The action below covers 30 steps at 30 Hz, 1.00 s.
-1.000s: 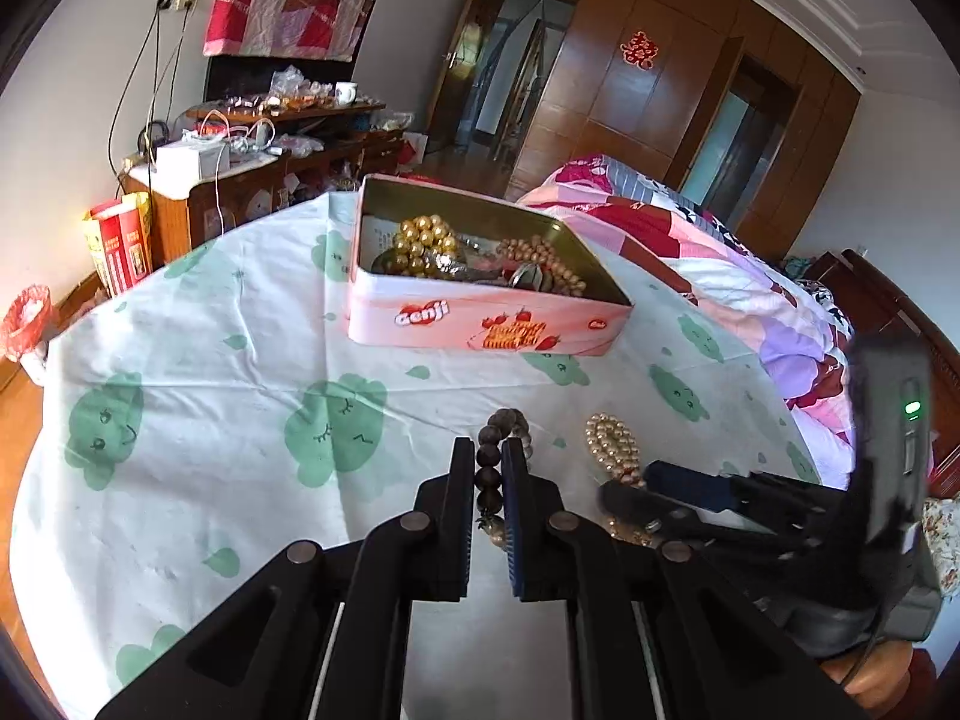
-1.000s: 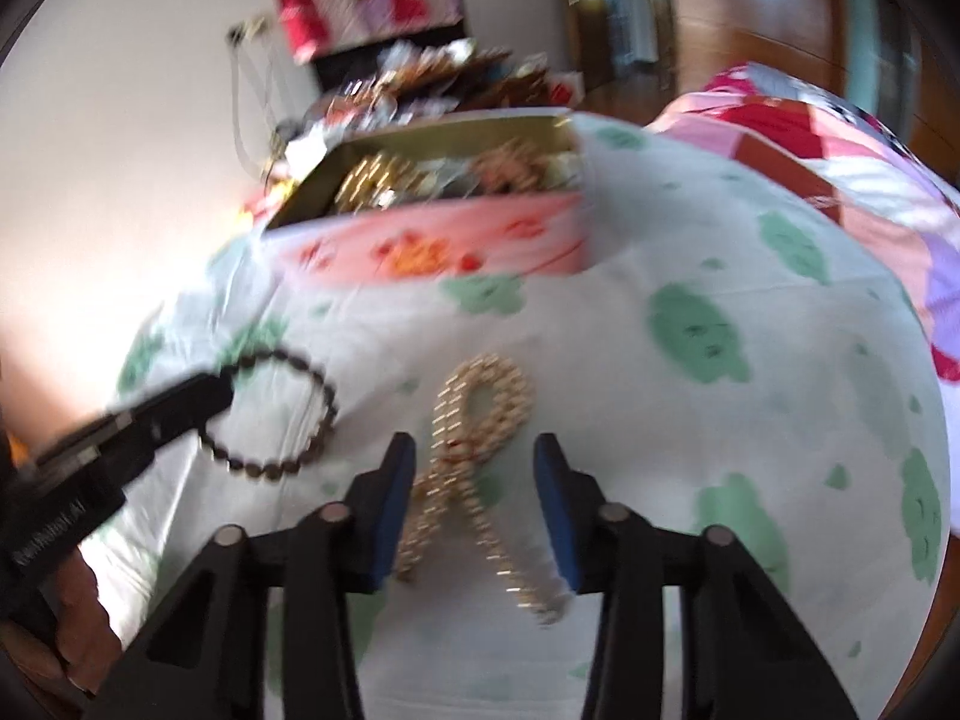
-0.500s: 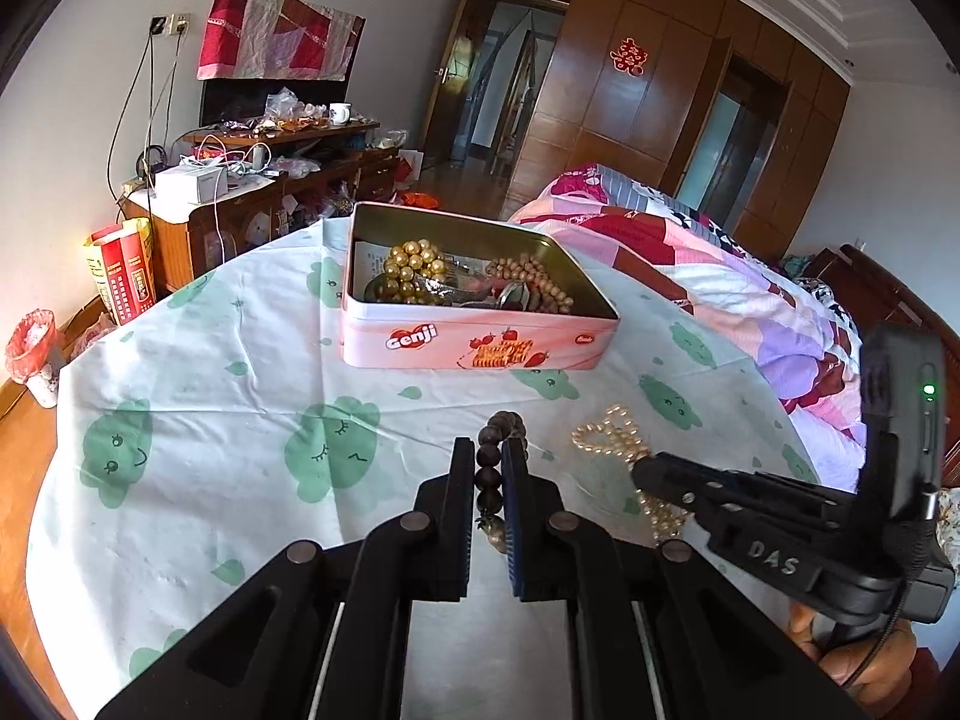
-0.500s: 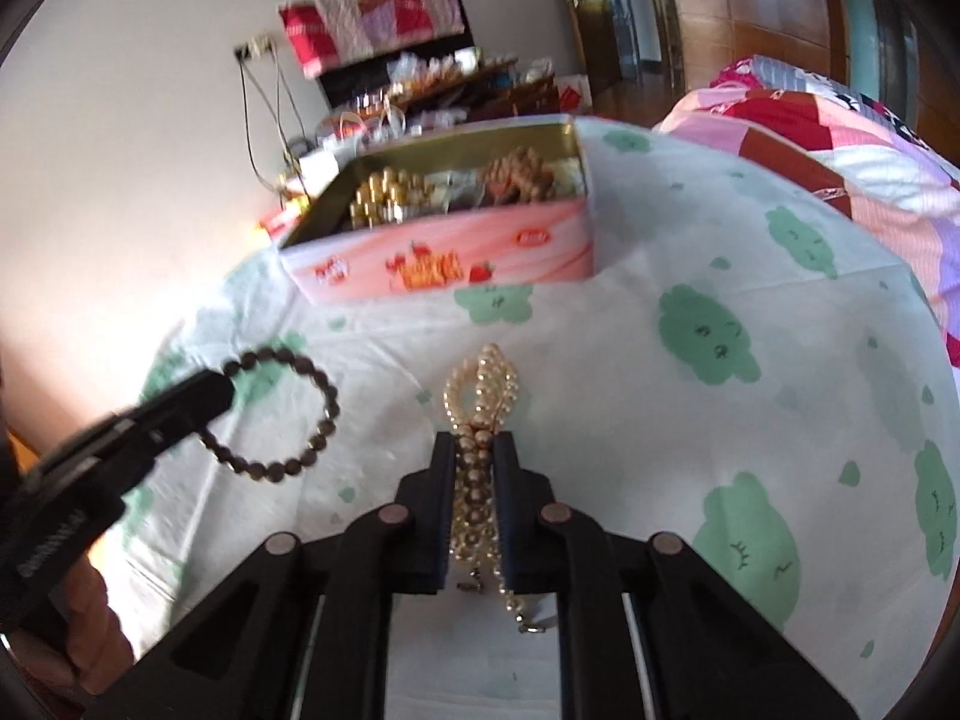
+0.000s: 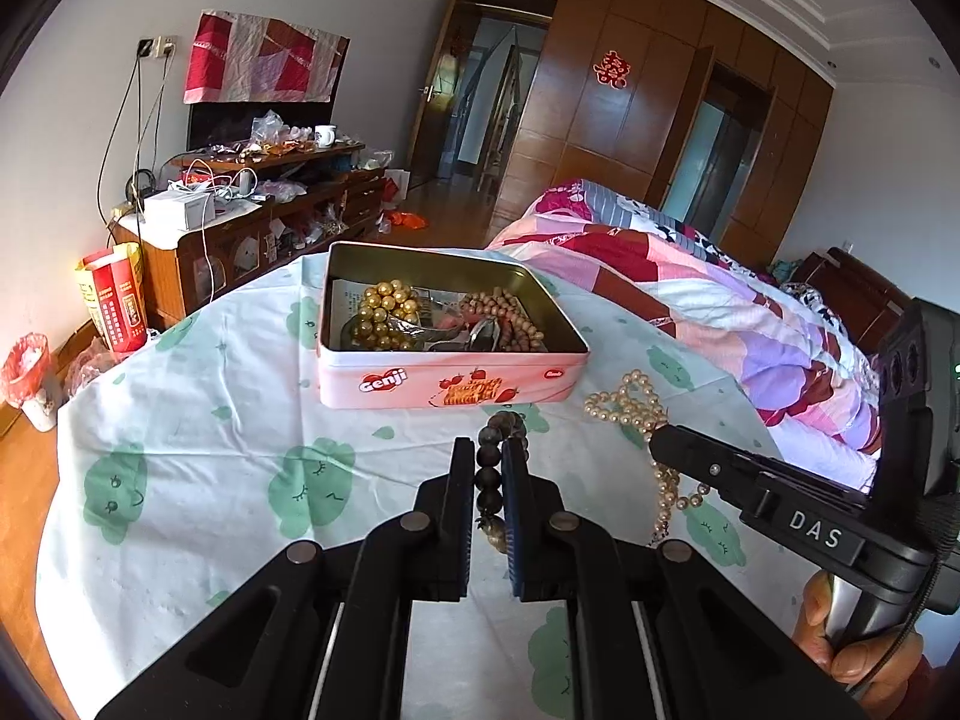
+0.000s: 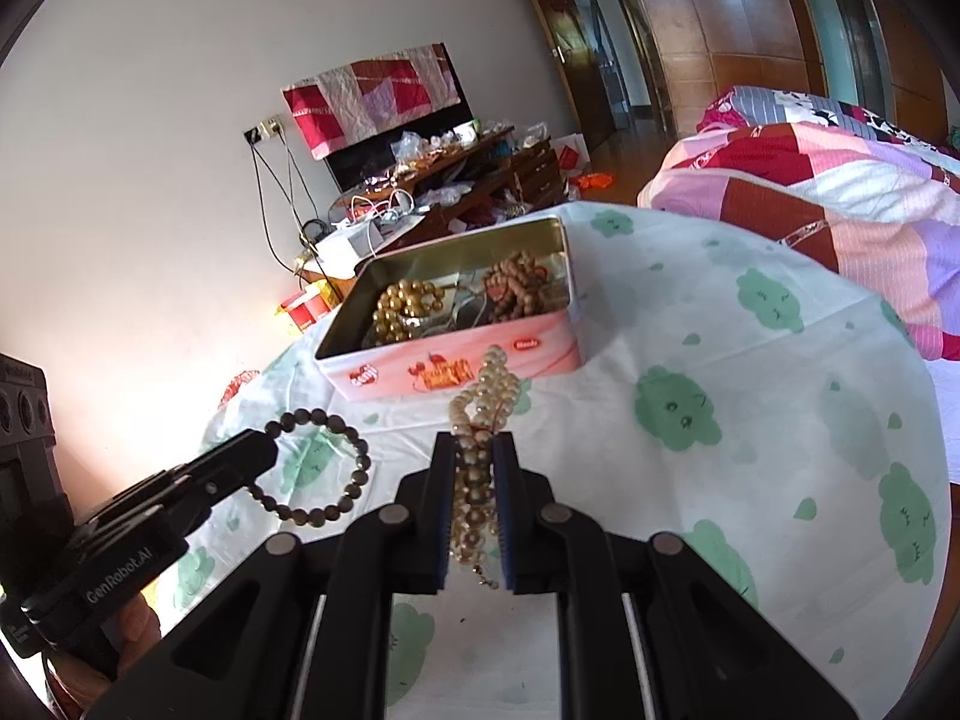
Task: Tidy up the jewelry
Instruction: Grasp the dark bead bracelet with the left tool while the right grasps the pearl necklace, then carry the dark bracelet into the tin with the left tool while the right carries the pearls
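A pink Genji tin (image 5: 450, 387) stands open on the table, holding gold beads (image 5: 384, 315) and brown beads (image 5: 504, 318); it also shows in the right wrist view (image 6: 456, 366). My left gripper (image 5: 487, 468) is shut on a dark bead bracelet (image 5: 489, 477), which hangs as a ring in the right wrist view (image 6: 354, 468) above the cloth. My right gripper (image 6: 474, 462) is shut on a pearl necklace (image 6: 486, 402), lifted off the cloth; its loop (image 5: 630, 405) shows in the left wrist view.
The round table has a white cloth with green prints (image 5: 180, 450). A bed with a patchwork quilt (image 5: 720, 300) lies to the right. A cluttered wooden cabinet (image 5: 240, 228) and a red bin (image 5: 30, 378) stand at the left.
My right gripper closed on the pearl necklace and lifted it off the cloth. My left gripper rose with the dark bracelet. Both now sit higher and nearer the tin.
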### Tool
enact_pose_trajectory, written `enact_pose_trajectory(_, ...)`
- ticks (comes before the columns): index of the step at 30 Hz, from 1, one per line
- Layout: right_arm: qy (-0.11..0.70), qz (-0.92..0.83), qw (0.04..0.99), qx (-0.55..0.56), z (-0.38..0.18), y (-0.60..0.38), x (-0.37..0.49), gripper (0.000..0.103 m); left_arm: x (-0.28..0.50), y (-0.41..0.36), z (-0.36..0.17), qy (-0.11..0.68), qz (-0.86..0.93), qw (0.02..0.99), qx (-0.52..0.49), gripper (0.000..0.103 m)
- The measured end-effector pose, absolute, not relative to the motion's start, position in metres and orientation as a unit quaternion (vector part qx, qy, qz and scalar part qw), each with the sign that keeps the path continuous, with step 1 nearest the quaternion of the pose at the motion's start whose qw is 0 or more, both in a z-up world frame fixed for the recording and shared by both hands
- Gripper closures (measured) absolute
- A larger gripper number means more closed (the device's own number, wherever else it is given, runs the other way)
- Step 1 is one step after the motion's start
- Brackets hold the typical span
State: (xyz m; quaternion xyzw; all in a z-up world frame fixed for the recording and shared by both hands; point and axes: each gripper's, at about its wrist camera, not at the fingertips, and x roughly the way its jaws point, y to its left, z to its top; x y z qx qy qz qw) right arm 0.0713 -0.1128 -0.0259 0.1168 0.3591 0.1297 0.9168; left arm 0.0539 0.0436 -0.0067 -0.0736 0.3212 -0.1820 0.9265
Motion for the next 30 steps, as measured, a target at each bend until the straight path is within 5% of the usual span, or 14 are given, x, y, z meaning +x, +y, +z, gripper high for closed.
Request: enact_pose_trajectory(30, 0.334, 0.111, 0.927, 0.129, -0.011, -0.127, 0.086, 0.088, 0.076, 0.023, 0.011, 0.299, -0.190, 0.934, -0.056, 0.095)
